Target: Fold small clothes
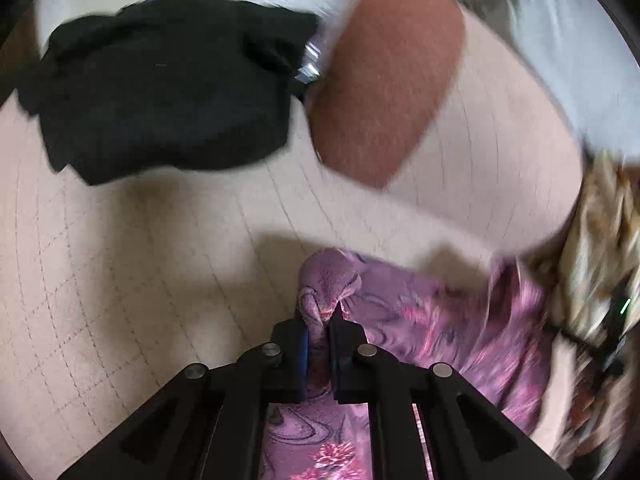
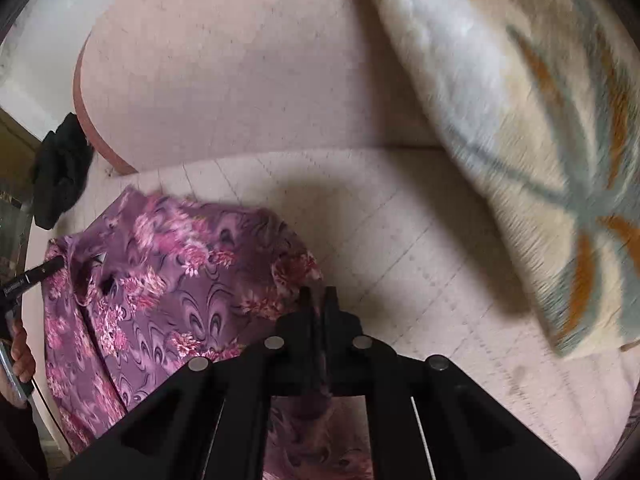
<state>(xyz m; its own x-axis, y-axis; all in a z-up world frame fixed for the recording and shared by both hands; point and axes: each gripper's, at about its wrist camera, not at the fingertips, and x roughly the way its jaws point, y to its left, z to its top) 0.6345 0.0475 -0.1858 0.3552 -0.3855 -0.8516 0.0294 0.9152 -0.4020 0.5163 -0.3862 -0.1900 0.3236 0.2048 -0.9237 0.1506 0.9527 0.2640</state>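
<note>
A purple floral garment point(image 1: 420, 320) hangs stretched between my two grippers above a pale pink quilted sofa seat point(image 1: 140, 260). My left gripper point(image 1: 320, 312) is shut on a bunched corner of it. In the right wrist view the same garment point(image 2: 172, 280) spreads to the left, and my right gripper point(image 2: 318, 296) is shut on its other edge. The left gripper point(image 2: 40, 274) shows at the far left of that view, holding the cloth. A black garment point(image 1: 160, 84) lies crumpled at the back left of the seat.
A rust-coloured armrest end point(image 1: 384, 80) and the pink backrest point(image 2: 240, 72) stand behind the seat. A cream cushion with grey and orange leaf print point(image 2: 540, 160) leans at the right. The black garment point(image 2: 60, 172) sits by the armrest.
</note>
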